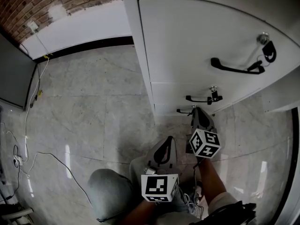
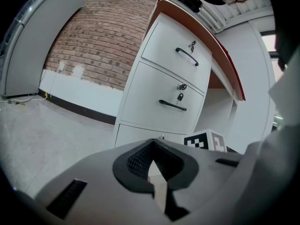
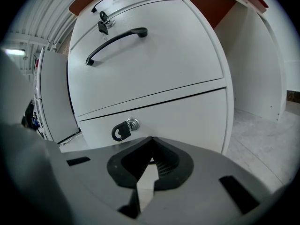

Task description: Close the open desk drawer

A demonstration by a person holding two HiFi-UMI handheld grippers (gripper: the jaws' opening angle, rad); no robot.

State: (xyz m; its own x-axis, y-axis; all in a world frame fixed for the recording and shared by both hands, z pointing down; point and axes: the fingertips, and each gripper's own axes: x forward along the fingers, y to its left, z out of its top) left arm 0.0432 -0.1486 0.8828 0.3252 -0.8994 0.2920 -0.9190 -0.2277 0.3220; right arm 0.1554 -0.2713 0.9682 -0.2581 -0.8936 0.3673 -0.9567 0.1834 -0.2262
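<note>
Head view: glossy marble floor (image 1: 89, 107), white cabinet (image 1: 187, 41), with the right gripper (image 1: 196, 112) nosing right at the bottom drawer (image 1: 164, 109) by its thin black handle (image 1: 183, 111) and the left gripper (image 1: 168, 142) lower, near it. Left gripper view adds a brick wall (image 2: 103, 36) and three flat drawer fronts, its ribbed black jaws pinched together on nothing. Only the right gripper view shows that drawer's round lock (image 3: 123, 129) close up, jaws likewise clamped empty, and I can't tell if the drawer sits out.

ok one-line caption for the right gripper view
Right gripper, jaws together, faces the white bottom drawer below its keyed lock
</note>
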